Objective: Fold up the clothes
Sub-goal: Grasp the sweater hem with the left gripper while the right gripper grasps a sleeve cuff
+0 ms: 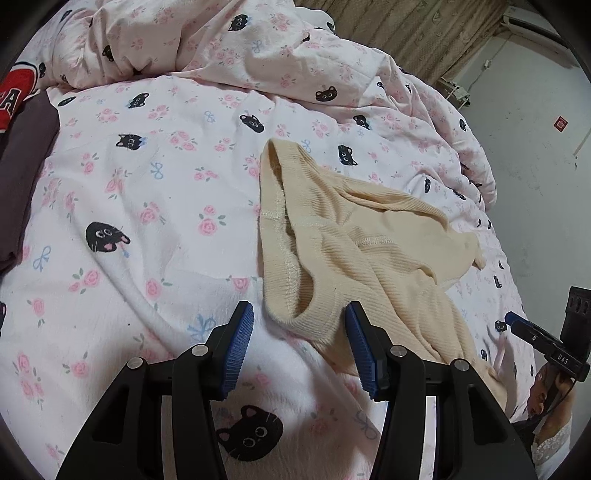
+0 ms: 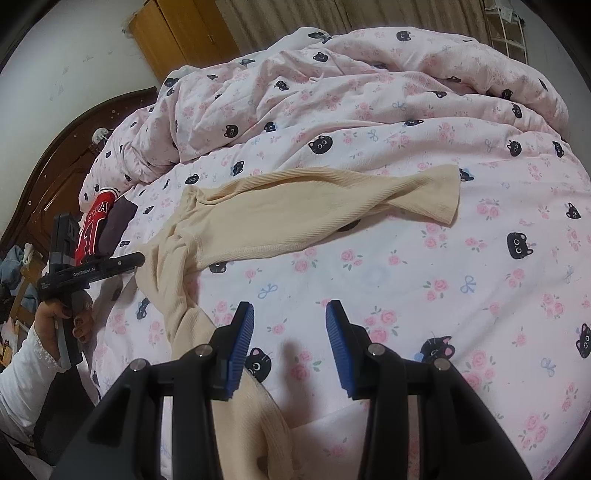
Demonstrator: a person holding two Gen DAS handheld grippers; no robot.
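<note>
A cream ribbed long-sleeved top [image 1: 343, 240] lies crumpled on the pink cat-print bed sheet [image 1: 147, 192]. My left gripper [image 1: 299, 325] is open, its blue pads either side of the top's neckline edge, just above the sheet. In the right wrist view the top [image 2: 288, 218] spreads across the bed, one sleeve reaching right and another part trailing down under my right gripper [image 2: 290, 325], which is open and empty over the sheet [image 2: 443, 295]. The left gripper's body [image 2: 88, 273] shows at the left, held in a hand.
A bunched pink duvet [image 2: 332, 92] fills the back of the bed. A red jersey [image 2: 94, 225] and a dark folded garment [image 2: 118, 221] lie at the bed's left side. A dark wooden headboard [image 2: 55, 166] and wardrobe [image 2: 177, 33] stand beyond.
</note>
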